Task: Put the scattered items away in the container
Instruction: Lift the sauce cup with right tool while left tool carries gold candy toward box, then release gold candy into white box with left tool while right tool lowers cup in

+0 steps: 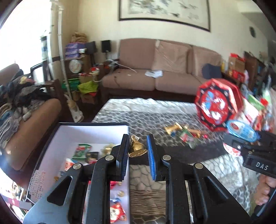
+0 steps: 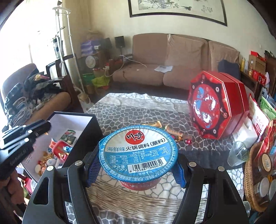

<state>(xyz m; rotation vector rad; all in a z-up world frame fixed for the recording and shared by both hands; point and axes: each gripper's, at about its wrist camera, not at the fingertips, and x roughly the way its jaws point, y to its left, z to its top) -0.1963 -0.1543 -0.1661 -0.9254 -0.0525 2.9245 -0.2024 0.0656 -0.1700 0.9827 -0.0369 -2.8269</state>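
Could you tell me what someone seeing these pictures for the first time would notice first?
Probably the blue-lidded sauce cup, clamped between the right gripper's jaws in the middle of its view. Next, the red octagonal box standing on edge at the right on the table, and the gold foil candy between the left gripper's jaws beside the open container.

Brown sofa (image 2: 172, 69) under framed painting (image 2: 177, 10), sunlit window (image 1: 22, 39) left.

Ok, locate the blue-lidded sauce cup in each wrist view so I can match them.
Left wrist view: sauce cup at the right edge, in the right tongs.
Right wrist view: sauce cup centre foreground, clamped between both pads.
Shared landmark: the red octagonal box, standing on edge just behind it.
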